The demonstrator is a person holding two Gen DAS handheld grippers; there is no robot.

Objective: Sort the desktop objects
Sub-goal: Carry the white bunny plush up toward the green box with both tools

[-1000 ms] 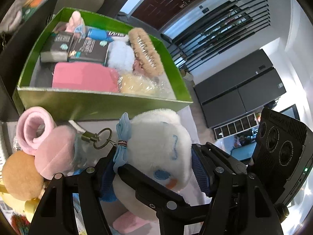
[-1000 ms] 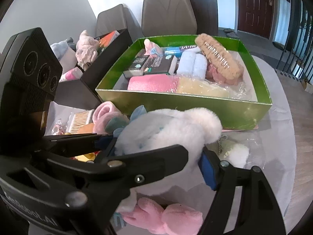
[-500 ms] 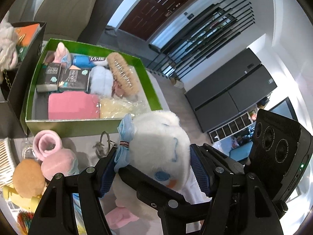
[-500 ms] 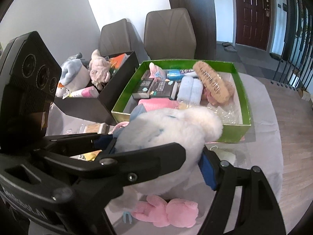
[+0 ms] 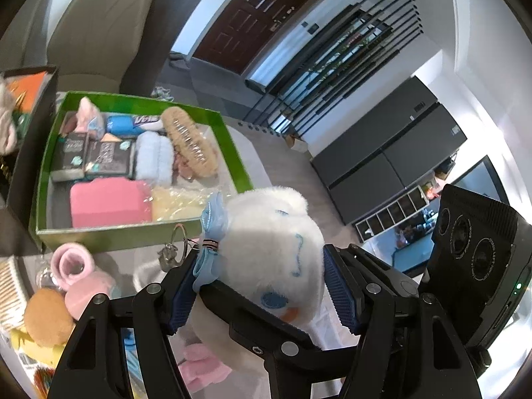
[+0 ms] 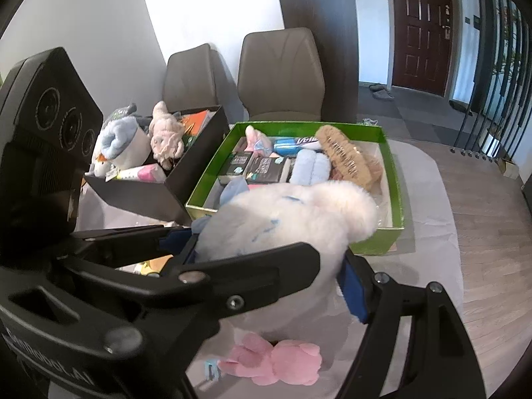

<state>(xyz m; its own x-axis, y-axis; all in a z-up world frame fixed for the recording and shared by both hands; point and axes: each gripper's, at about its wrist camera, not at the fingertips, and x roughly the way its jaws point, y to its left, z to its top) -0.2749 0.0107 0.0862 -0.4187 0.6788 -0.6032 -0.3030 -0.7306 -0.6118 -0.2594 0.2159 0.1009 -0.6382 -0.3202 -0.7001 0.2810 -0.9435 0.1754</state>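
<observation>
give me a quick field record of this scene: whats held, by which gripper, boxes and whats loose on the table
held item: white plush toy with blue bow, off the table
left gripper: shut on the plush
right gripper: shut on the plush
green box: open, holds packets, pink and blue cloths, a tan hair clip
black box: left of the green box, holds soft toys
loose on table: pink plush under the held toy; pink sock roll; key ring

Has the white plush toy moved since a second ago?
Yes. The white plush toy, gripped by both grippers, has gone up: the green box and table now sit farther below it, and the pink toy beneath it has come into clearer view.
</observation>
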